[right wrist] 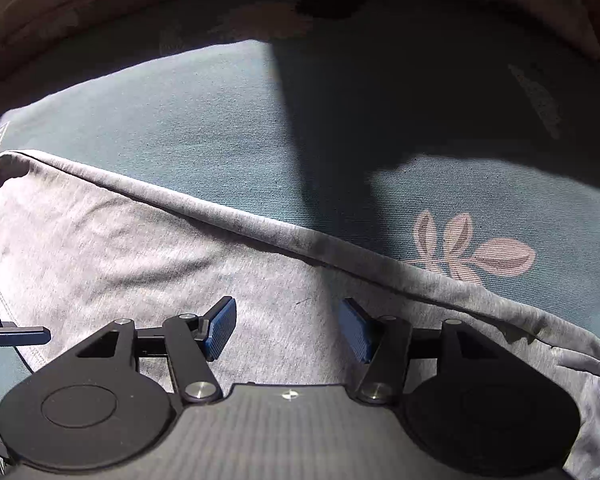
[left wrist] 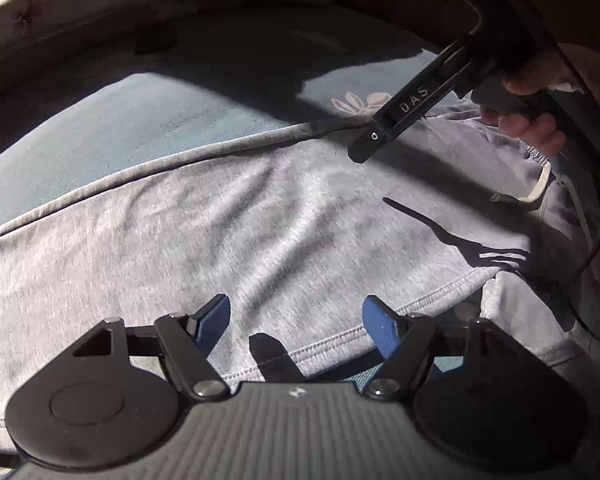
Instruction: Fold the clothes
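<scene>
A grey knit garment (left wrist: 260, 220) lies spread flat on a teal sheet (left wrist: 120, 120), its folded far edge running across both views. Its stitched hem (left wrist: 420, 300) passes just under my left gripper (left wrist: 296, 320), which hovers open with nothing between its blue pads. A white drawstring (left wrist: 540, 188) shows at the garment's right end. My right gripper (right wrist: 288, 320) is also open and holds nothing, pointing down over the grey cloth (right wrist: 120, 248). In the left wrist view, the right gripper (left wrist: 380, 132) reaches in from the upper right, held by a person's hand (left wrist: 528, 128).
The teal sheet (right wrist: 180, 120) carries a pink leaf print (right wrist: 480, 252) just beyond the garment's far edge. A brown padded border (left wrist: 100, 4) curves along the back. Deep shadow covers the far part of the sheet. A piece of the left gripper (right wrist: 16, 336) shows at the left edge.
</scene>
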`<state>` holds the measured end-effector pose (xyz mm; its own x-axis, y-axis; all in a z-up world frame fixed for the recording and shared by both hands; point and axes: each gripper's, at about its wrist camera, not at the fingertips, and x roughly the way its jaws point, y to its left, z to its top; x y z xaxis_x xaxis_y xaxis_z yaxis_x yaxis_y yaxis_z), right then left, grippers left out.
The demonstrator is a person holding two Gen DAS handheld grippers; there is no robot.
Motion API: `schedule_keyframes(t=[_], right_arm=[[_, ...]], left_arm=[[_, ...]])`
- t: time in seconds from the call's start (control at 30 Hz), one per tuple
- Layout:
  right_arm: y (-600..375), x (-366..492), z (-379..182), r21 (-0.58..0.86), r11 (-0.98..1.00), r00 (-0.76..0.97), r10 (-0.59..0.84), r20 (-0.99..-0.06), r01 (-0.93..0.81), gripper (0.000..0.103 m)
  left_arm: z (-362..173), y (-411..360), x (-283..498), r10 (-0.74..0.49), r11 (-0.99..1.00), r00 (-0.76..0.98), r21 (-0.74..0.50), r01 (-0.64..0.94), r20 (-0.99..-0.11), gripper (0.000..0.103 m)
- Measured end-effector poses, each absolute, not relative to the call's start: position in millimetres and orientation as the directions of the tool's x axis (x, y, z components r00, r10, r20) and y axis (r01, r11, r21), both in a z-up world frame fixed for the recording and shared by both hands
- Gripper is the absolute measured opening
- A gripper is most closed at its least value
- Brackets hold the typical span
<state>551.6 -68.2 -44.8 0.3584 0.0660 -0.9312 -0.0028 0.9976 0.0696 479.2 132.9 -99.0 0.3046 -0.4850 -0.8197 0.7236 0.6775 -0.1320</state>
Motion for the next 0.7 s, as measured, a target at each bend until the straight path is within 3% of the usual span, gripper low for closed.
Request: schedule_keyframes(t=[0.17, 0.37, 0.7], right_arm=[[-92.9, 531.6, -70.0, 0.027, 0.993, 0.342, -0.013, -0.94, 0.111, 0.062], [-116.6, 550.6, -65.8, 0.09, 0.98, 0.44, 0.003, -0.898, 0.177, 0.063], [-167.7, 455.8, 30.4, 0.193, 0.978, 0.439, 0.139, -0.887, 0.079, 0.064]], left_arm=[[-107.6, 126.9, 469.3, -0.443, 0.687, 0.313, -0.093, 0.721, -0.84, 0.074], [-90.6, 134.7, 466.2, -0.4, 0.744, 0.33, -0.093, 0.661, -0.855, 0.074], [-40.3, 127.3, 428.9, -0.303, 0.85, 0.423, -0.041, 0.526, -0.854, 0.074]])
